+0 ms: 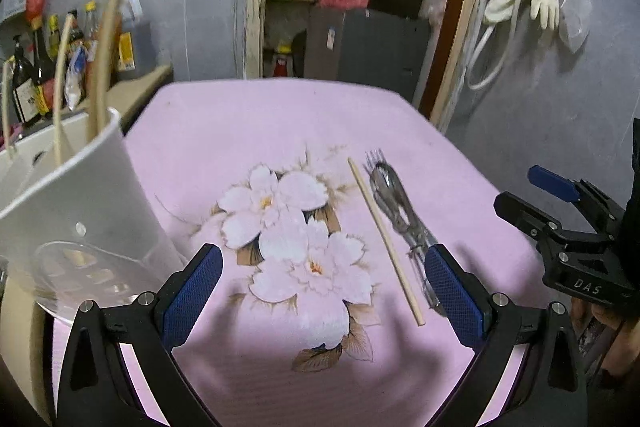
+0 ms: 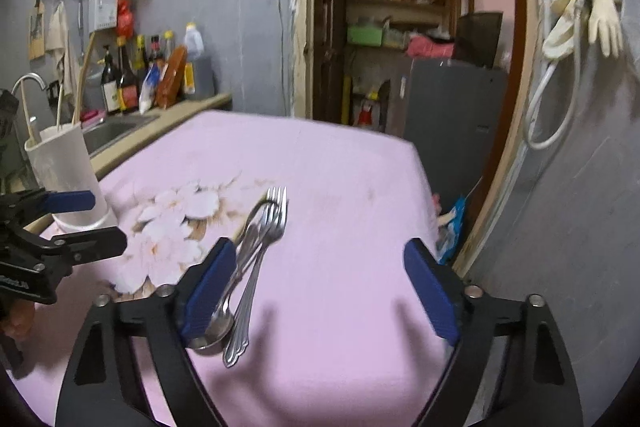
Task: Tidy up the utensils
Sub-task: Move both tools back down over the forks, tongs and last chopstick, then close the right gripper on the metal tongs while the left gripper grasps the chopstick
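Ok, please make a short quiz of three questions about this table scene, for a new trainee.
1. True or false: the single chopstick lies on the pink cloth, beside the pile of metal cutlery.
2. Where are the other chopsticks? A) in the white holder B) flat on the cloth C) between the jaws of the left gripper
3. Fill in: the right gripper is ____, and its pads press on nothing.

Key: 1 true; 2 A; 3 open
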`<state>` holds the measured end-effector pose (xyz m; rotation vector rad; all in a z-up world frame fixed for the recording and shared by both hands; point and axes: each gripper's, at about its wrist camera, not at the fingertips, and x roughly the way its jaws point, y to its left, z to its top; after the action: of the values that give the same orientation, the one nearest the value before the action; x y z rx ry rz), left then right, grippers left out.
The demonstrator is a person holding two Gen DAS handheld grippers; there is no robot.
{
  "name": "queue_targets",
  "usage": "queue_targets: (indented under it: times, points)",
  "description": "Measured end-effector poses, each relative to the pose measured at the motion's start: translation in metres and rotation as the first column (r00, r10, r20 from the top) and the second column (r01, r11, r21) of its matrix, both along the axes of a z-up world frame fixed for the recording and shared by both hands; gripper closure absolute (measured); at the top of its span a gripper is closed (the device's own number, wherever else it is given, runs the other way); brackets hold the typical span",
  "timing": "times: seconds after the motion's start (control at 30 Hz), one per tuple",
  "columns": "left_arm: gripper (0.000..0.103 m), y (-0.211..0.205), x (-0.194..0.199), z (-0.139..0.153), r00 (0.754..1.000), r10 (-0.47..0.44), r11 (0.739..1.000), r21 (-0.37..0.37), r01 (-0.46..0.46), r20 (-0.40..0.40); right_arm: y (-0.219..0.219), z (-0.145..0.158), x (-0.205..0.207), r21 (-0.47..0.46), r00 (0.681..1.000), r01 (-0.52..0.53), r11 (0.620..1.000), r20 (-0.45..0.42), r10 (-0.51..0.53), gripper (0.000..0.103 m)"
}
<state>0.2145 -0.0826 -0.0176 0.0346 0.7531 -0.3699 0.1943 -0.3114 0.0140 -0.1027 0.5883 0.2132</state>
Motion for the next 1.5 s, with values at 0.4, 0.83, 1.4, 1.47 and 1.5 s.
queue_targets:
  times: [0.4, 0.83, 1.4, 1.47, 1.5]
  points:
    - [0.022, 0.006, 0.013, -0.024, 0.992, 0.049, 0.998, 0.040, -0.044, -0.118, 0.013, -0.019, 0.041, 0.087, 0.979, -0.070, 0.994, -0.186, 0.086, 0.052]
    - [0.022, 0.010, 0.013, -0.023, 0.988, 0.085, 0.996, 0.051, -0.079, -0.127, 0.036, -0.036, 0.085, 0.157, 0.938, -0.112, 0.981, -0.309, 0.157, 0.055]
    - [0.056, -0.024, 0.042, -0.025, 0.977, -0.108, 0.994, -0.006, 0.108, -0.186, 0.011, -0.038, 0.077, 0.140, 0.938, -0.074, 0.987, -0.326, 0.116, 0.083]
    - [0.060, -0.030, 0.049, -0.029, 0.973, -0.120, 0.992, 0.001, 0.123, -0.199, 0.000, -0.037, 0.074, 0.152, 0.941, -0.056, 0.987, -0.324, 0.103, 0.083]
    - [0.061, -0.032, 0.051, -0.030, 0.972, -0.124, 0.992, 0.001, 0.126, -0.202, -0.003, -0.037, 0.073, 0.159, 0.941, -0.049, 0.986, -0.323, 0.099, 0.083]
